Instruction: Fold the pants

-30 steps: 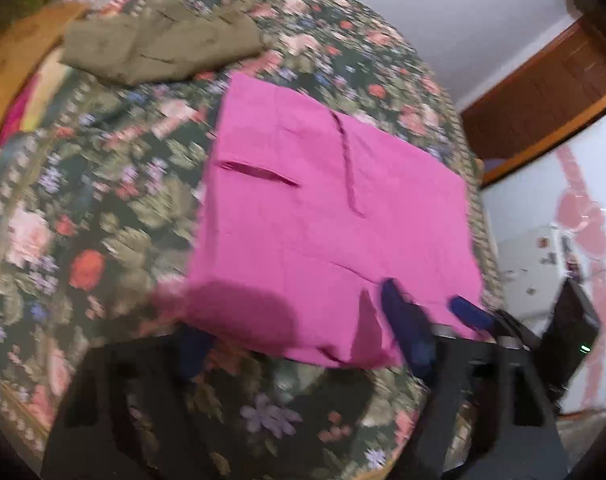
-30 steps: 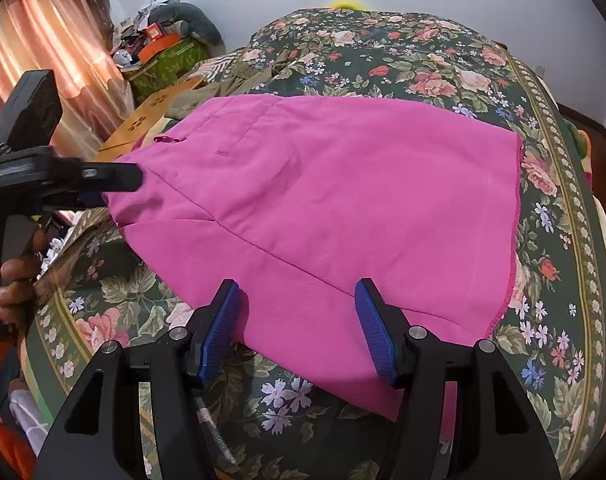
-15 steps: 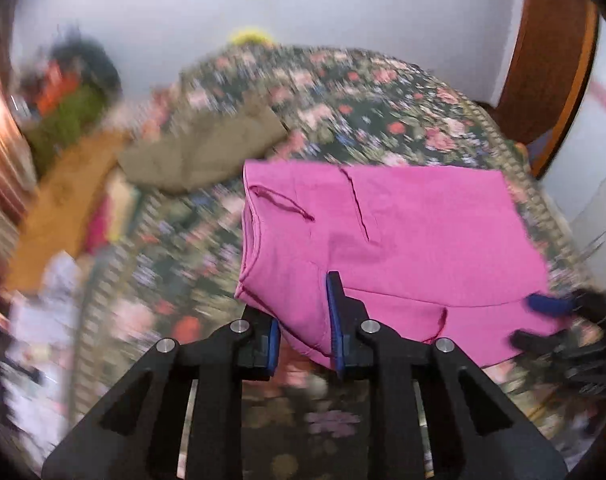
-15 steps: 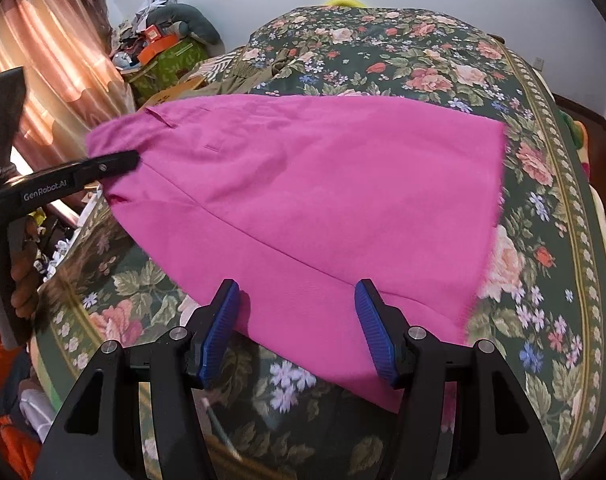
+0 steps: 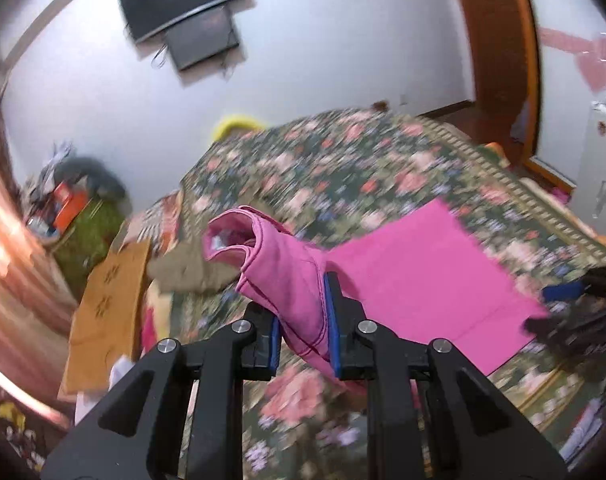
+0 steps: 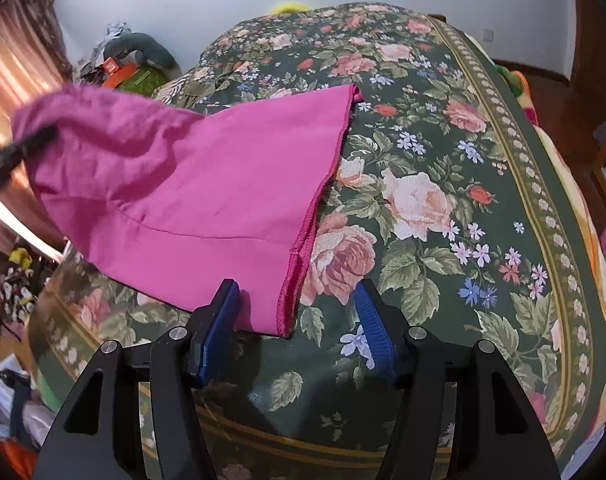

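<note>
1. The left gripper (image 5: 303, 330) pinches a bunched end of the pink pants (image 5: 431, 280) and holds it above the bed (image 5: 343, 168).
2. The right gripper (image 6: 297, 328) has its jaws spread wide, at the pants' hem near the bed's front edge.
3. The rest of the pants lies flat on the bed.

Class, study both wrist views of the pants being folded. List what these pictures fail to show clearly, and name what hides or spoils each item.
- Left wrist view: the floral bedspread is smeared by motion blur; its pattern is unreadable.
- Left wrist view: the right gripper is blurred and cut by the frame edge.
- Right wrist view: the left gripper is a dark blur, partly covered by the pink pants.
- Left wrist view: the olive garment is mostly hidden behind the lifted pants.
</note>
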Demonstrator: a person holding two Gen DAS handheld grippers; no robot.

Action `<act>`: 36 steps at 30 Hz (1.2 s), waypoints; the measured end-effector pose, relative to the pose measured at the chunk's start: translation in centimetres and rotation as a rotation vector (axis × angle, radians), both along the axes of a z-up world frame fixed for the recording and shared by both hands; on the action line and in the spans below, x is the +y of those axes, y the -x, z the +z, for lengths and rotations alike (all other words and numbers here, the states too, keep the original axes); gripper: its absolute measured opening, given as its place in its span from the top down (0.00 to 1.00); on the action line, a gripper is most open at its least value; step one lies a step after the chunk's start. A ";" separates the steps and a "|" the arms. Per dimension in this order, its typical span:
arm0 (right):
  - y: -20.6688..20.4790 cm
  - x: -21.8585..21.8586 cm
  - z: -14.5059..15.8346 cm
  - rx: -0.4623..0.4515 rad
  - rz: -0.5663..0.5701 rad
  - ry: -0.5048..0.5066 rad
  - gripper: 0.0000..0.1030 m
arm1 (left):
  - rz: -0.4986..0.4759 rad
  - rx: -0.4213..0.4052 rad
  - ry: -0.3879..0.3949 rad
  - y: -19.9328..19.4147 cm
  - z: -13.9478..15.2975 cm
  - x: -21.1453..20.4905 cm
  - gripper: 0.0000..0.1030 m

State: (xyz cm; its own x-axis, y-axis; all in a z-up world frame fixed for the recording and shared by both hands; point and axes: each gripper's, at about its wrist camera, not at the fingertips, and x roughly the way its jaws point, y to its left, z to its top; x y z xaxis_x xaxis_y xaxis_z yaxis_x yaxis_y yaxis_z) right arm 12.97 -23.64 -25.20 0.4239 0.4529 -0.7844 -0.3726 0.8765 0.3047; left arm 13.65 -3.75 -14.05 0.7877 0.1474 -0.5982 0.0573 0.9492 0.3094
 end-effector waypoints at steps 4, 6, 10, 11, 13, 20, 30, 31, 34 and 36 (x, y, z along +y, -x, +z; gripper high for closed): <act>-0.1 -0.4 0.1 0.002 -0.006 -0.017 0.46 | -0.074 -0.006 0.017 -1.0 0.7 -3.1 0.83; -0.1 -0.7 0.1 0.003 -0.013 -0.027 0.46 | -0.117 0.020 0.050 -1.8 0.7 -4.7 0.84; 0.2 -1.5 0.4 0.008 -0.049 -0.069 0.46 | -0.194 0.077 0.071 -2.7 0.1 -7.3 0.84; 0.2 -1.8 0.5 0.006 -0.059 -0.078 0.46 | -0.208 0.105 0.088 -3.0 -0.3 -7.8 0.85; 0.4 -2.4 0.8 -0.001 -0.076 -0.087 0.46 | -0.230 0.169 0.133 -3.7 -1.2 -8.5 0.85; 1.1 -4.3 1.8 -0.028 -0.124 -0.086 0.46 | -0.246 0.331 0.213 -5.3 -5.3 -10.3 0.85; 1.5 -4.8 2.2 -0.035 -0.134 -0.077 0.46 | -0.257 0.439 0.258 -5.0 -5.5 -10.6 0.59; 1.6 -4.7 2.3 -0.035 -0.133 -0.078 0.46 | -0.254 0.429 0.261 -4.8 -5.0 -10.3 0.53; 1.7 -4.3 2.6 -0.041 -0.125 -0.078 0.46 | -0.254 0.358 0.263 -3.9 -2.6 -9.2 0.32; 1.9 -3.9 2.9 -0.048 -0.121 -0.075 0.46 | -0.246 0.310 0.258 -3.4 -1.4 -7.8 0.25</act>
State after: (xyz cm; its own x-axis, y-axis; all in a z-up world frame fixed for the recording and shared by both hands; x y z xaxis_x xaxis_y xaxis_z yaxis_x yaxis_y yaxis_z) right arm 11.07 -27.55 -22.33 0.5154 0.4528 -0.7276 -0.2816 0.8913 0.3553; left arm 17.04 -11.59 -15.49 0.5592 -0.2055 -0.8031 0.3424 0.9395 -0.0020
